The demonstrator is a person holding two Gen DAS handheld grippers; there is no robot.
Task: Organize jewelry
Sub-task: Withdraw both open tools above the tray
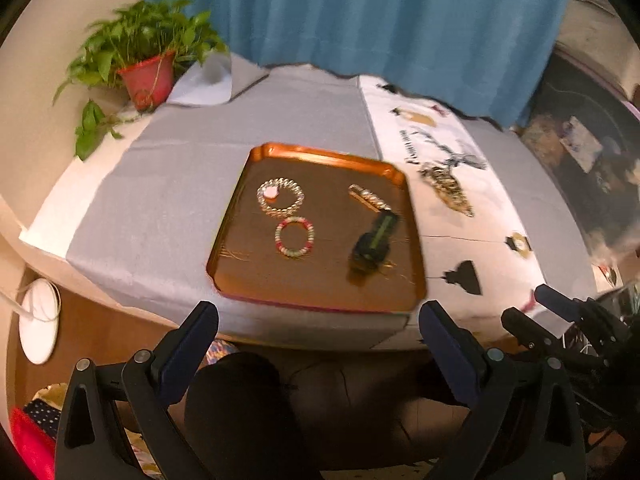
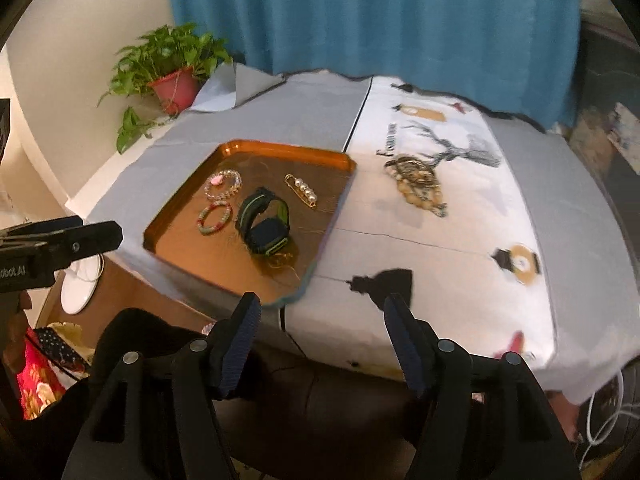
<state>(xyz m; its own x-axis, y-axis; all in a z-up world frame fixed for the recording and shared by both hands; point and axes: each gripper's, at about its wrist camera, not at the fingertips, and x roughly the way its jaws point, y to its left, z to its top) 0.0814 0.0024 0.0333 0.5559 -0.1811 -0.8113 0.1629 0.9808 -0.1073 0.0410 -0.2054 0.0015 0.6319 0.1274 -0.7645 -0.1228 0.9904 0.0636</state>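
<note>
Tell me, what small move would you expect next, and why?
Probably the right tool, open and empty, reaches toward the ornate brooch: it lies alone on the cloth, while the watch, bracelets and pin already sit in the copper tray.

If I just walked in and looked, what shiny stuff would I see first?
The shiny orange tray in the middle of the table grabs the eye first, with a dark watch with green trim, two bead bracelets and a pearl pin lying on it. Right of the tray, a big gold ornament lies on the white cloth. Behind everything hangs a bright blue curtain.
</note>
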